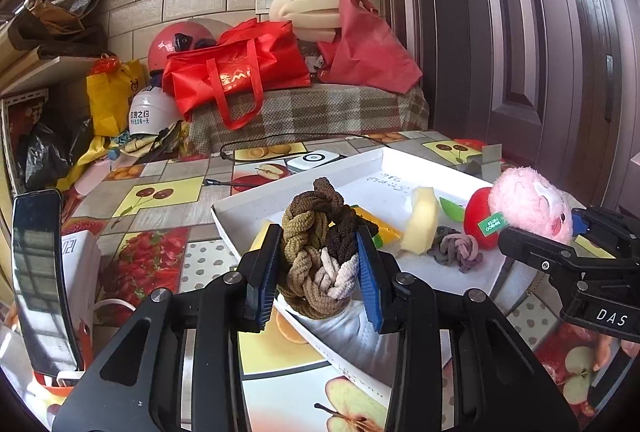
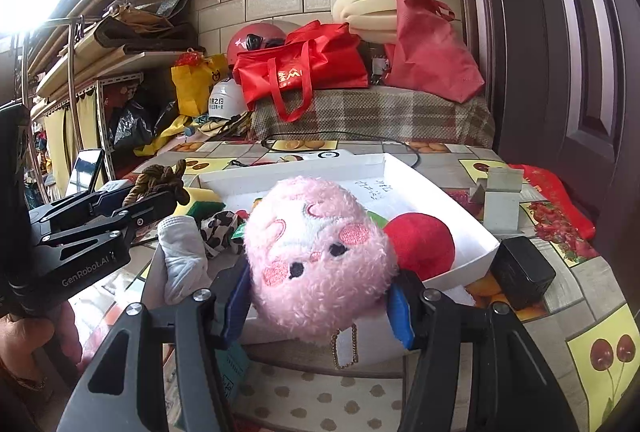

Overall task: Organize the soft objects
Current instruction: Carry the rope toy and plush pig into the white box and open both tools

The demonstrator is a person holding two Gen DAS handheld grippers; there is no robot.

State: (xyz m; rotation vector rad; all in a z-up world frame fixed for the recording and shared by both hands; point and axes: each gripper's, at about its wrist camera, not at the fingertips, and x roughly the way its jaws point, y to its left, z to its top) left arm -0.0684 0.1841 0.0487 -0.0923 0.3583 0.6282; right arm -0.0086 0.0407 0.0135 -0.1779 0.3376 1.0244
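Note:
My left gripper [image 1: 318, 272] is shut on a braided brown and cream knot [image 1: 318, 248], held over the near left part of the white tray [image 1: 360, 168]. My right gripper [image 2: 318, 296] is shut on a fluffy pink plush toy [image 2: 316, 252], held above the tray's near edge [image 2: 472, 260]; the same pink plush toy [image 1: 530, 206] shows at the right of the left wrist view. In the tray lie a red plush apple [image 1: 480, 216], a small grey and purple knot [image 1: 454, 250], a pale yellow sponge strip [image 1: 420, 224], a yellow-green sponge [image 2: 200, 202], a spotted cloth [image 2: 218, 230] and a white cloth [image 2: 182, 256].
The fruit-patterned tablecloth [image 1: 160, 192] carries a propped phone [image 1: 40, 280], a white device with a black cable [image 1: 314, 158], a small black box [image 2: 522, 272] and a folded white card box [image 2: 500, 202]. Behind stands a plaid-covered bench with red bags [image 1: 240, 68]. A dark door [image 1: 540, 32] is at the right.

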